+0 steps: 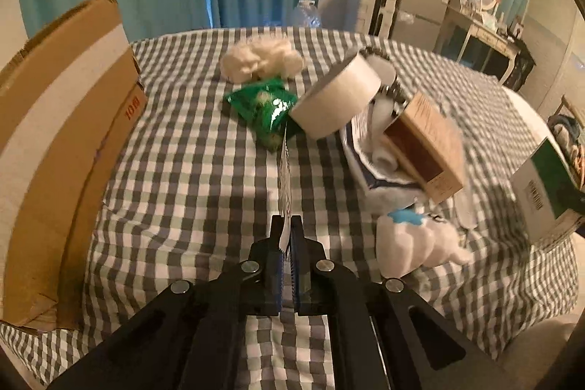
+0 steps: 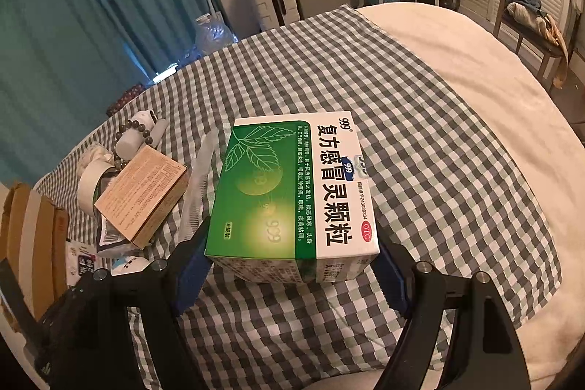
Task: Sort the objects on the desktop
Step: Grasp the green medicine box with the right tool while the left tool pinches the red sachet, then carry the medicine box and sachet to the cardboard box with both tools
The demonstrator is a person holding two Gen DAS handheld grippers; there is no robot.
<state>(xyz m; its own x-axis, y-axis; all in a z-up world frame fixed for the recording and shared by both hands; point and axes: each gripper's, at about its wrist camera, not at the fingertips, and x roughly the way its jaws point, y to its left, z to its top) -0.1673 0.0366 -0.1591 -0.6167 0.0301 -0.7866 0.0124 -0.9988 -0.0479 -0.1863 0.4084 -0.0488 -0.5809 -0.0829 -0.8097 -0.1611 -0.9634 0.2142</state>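
In the right gripper (image 2: 292, 265): "999" OTC medicine box (image 2: 292, 192).

left gripper (image 1: 287, 225): matte black linkage arms, slotted cut-outs, blue pads inside each finger | round silver pivot screws (four in view) | right gripper (image 2: 292, 265): same black frame, blue finger pads (image 2: 190, 276), silver pivot screws at the joints
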